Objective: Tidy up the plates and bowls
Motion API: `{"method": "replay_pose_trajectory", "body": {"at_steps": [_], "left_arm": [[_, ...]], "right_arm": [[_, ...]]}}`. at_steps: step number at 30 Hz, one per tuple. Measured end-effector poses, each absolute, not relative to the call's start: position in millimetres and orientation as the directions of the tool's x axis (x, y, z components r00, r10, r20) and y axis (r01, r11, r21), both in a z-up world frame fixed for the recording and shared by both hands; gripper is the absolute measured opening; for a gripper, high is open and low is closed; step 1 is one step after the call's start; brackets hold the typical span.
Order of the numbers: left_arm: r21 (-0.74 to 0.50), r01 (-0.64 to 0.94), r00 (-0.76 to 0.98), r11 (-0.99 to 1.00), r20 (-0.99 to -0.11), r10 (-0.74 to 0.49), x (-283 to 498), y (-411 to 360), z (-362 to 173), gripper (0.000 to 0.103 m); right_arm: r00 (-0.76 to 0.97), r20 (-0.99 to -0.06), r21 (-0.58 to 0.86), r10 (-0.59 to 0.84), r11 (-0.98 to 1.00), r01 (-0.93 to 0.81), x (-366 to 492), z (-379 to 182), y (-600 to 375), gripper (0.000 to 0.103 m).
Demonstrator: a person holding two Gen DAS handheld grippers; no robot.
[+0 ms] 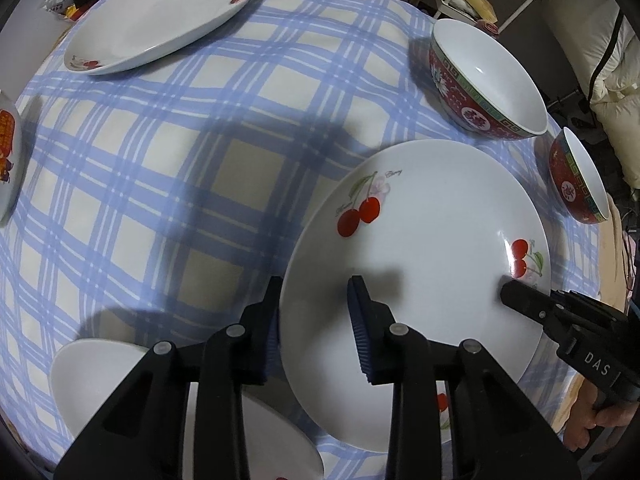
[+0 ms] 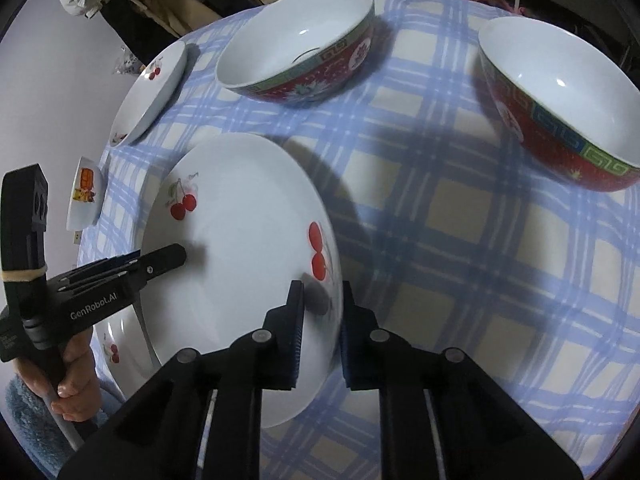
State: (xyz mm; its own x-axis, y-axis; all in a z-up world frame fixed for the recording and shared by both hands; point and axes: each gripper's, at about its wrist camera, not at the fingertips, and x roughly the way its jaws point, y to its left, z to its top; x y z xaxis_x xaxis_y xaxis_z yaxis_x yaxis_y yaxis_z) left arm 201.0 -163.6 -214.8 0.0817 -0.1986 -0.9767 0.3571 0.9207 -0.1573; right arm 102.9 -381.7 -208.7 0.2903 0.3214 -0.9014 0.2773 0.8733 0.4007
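A white cherry-print plate (image 1: pixel 432 240) (image 2: pixel 240 264) is held above the blue plaid tablecloth (image 1: pixel 180 160). My left gripper (image 1: pixel 316 320) straddles its near-left rim, one finger under and one on top. My right gripper (image 2: pixel 322 320) is shut on the opposite rim, and it shows in the left wrist view (image 1: pixel 516 296). My left gripper shows in the right wrist view (image 2: pixel 168 258). Another white plate (image 1: pixel 120 380) (image 2: pixel 116 344) lies under the held one at the table's near edge. A third cherry plate (image 1: pixel 160 16) (image 2: pixel 152 92) lies at the far side.
Two red-sided bowls with white insides (image 1: pixel 488 80) (image 1: pixel 580 176) stand on the right of the table; they also show in the right wrist view (image 2: pixel 300 40) (image 2: pixel 560 100). A small printed dish (image 1: pixel 8 160) (image 2: pixel 86 192) sits at the left edge. Shelves and clutter lie beyond the table.
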Motion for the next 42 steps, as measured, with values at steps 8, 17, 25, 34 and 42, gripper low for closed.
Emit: {"method": "replay_pose_trajectory", "body": {"at_steps": [8, 17, 25, 34, 42], "left_arm": [[-0.106, 0.425, 0.125, 0.899, -0.977, -0.174, 201, -179, -202, 0.031], [-0.105, 0.474, 0.165, 0.874, -0.965, -0.206, 191, -173, -168, 0.031], [-0.086, 0.455, 0.209, 0.886, -0.957, -0.200, 176, -141, -135, 0.030], [-0.070, 0.385, 0.231, 0.920, -0.958, -0.170, 153, -78, -129, 0.030], [-0.030, 0.357, 0.246, 0.934, -0.961, -0.125, 131, -45, -132, 0.030]], "right_arm": [[0.315, -0.885, 0.436, 0.343, 0.846, 0.306, 98, -209, -385, 0.017], [0.386, -0.862, 0.454, 0.329, 0.839, 0.299, 86, -186, -388, 0.017], [0.437, -0.833, 0.474, 0.340, 0.846, 0.244, 85, -161, -361, 0.017], [0.432, -0.824, 0.468, 0.368, 0.871, 0.150, 87, -154, -304, 0.017], [0.429, -0.822, 0.446, 0.375, 0.892, 0.075, 89, -149, -269, 0.018]]}}
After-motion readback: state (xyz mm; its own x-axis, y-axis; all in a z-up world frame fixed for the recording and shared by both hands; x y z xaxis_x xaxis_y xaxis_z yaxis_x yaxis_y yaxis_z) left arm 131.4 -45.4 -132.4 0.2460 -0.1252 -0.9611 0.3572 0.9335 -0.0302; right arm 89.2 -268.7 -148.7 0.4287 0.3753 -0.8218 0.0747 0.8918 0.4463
